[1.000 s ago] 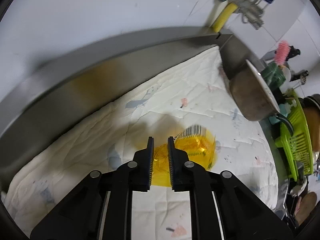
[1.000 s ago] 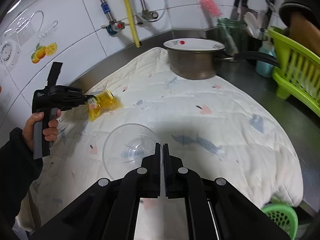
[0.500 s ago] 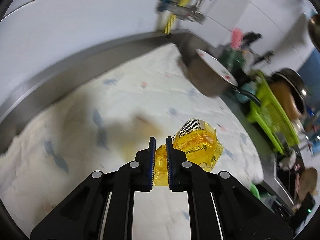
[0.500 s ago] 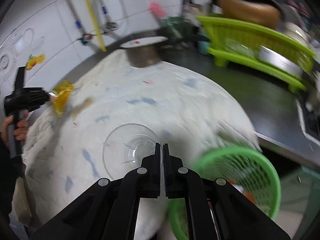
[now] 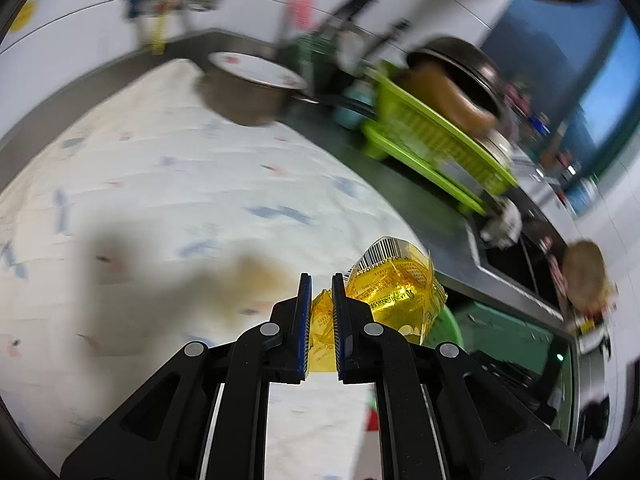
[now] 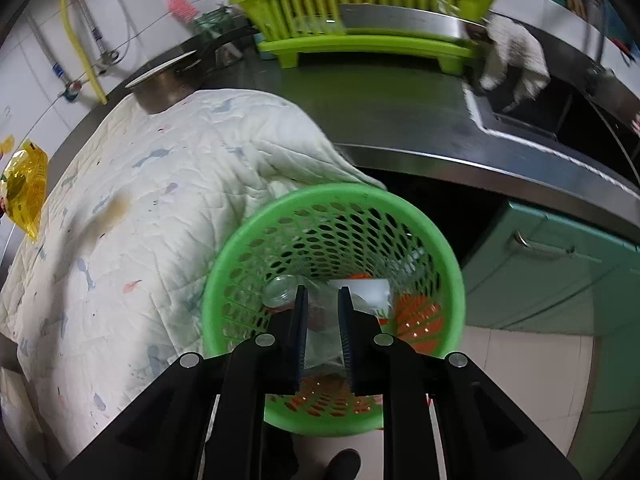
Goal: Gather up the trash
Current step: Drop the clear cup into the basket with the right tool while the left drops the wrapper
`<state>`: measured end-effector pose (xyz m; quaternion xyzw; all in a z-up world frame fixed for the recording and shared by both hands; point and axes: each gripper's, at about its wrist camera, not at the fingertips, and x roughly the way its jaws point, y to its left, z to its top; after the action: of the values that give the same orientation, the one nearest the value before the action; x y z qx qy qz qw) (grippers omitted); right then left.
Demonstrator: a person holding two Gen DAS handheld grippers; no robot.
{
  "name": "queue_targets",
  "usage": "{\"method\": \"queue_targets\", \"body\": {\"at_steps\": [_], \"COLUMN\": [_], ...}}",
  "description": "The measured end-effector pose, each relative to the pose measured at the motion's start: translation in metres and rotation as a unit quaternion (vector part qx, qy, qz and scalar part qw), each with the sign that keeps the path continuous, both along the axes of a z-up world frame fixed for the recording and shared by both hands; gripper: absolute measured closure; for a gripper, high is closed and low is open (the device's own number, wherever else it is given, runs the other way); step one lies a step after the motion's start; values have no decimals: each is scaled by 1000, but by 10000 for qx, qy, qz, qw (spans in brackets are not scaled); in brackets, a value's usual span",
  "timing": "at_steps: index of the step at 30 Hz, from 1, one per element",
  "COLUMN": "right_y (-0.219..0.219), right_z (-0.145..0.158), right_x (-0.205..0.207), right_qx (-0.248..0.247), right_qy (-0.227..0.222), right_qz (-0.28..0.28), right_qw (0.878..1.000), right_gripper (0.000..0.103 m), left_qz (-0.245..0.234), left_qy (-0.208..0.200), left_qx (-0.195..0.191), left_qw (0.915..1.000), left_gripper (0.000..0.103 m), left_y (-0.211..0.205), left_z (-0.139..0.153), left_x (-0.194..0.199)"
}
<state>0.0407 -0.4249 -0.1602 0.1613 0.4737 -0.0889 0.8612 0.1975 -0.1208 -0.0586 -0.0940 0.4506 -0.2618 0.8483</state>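
My left gripper (image 5: 321, 294) pinches the yellow wrapper (image 5: 394, 294): both fingers (image 5: 304, 312) press on its crumpled near end, and the rest of the wrapper, with a barcode strip on top, fans out toward 1 o'clock. Below it lies the quilted white cloth (image 5: 168, 184) that covers the surface. A rim of the green basket (image 5: 446, 326) shows at 3 o'clock of the wrapper, past the cloth's edge. Farther out, at 12 o'clock, a metal pot (image 5: 244, 98) stands on the cloth's far end, and a lime dish rack (image 5: 432, 148) sits on the bare steel at 1 o'clock. This view is blurred.

My right gripper (image 6: 323, 300) has just been opening; its fingers (image 6: 301, 320) stand slightly spread with no grip on anything. A clear plastic container (image 6: 320, 312) lies directly beneath the gap, inside the basket (image 6: 248, 236), among orange and white scraps. The basket stands on the floor against the draped corner of the cloth (image 6: 160, 184). At 9 o'clock, at the frame's edge, the wrapper (image 6: 24, 188) hangs above the cloth. At 12 o'clock the dish rack (image 6: 360, 12) stands on the steel surface (image 6: 360, 108); the pot (image 6: 168, 88) is at 11 o'clock.
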Motion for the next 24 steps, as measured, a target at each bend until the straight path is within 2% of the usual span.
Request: {"method": "queue_targets", "body": {"at_steps": [2, 5, 13, 20, 22, 23, 24], "right_y": [-5, -14, -27, -31, -30, -30, -30], "right_z": [0, 2, 22, 36, 38, 39, 39], "right_x": [-8, -19, -56, -81, -85, -87, -89], "right_qx": [-26, 80, 230, 231, 198, 187, 193], "right_qy": [-23, -106, -441, -632, -650, -660, -672], "right_qz": [-123, -278, -542, -668, -673, -684, -692], "right_qw": [9999, 9995, 9973, 9955, 9954, 9953, 9951], "right_gripper": [76, 67, 55, 50, 50, 50, 49], "left_qz": [-267, -588, -1216, -1490, -1531, -1518, -1508], "left_qy": [-31, 35, 302, 542, 572, 595, 601], "left_qx": [49, 76, 266, 358, 347, 375, 365], "left_qw": [9996, 9982, 9918, 9867, 9859, 9859, 9861], "left_gripper": [94, 94, 94, 91, 84, 72, 67], "left_y": [-27, -62, -143, -183, -188, -190, -191], "left_z": [0, -3, -25, -45, -47, -49, -49], "left_x": [-12, -22, -35, -40, -42, -43, -45]}}
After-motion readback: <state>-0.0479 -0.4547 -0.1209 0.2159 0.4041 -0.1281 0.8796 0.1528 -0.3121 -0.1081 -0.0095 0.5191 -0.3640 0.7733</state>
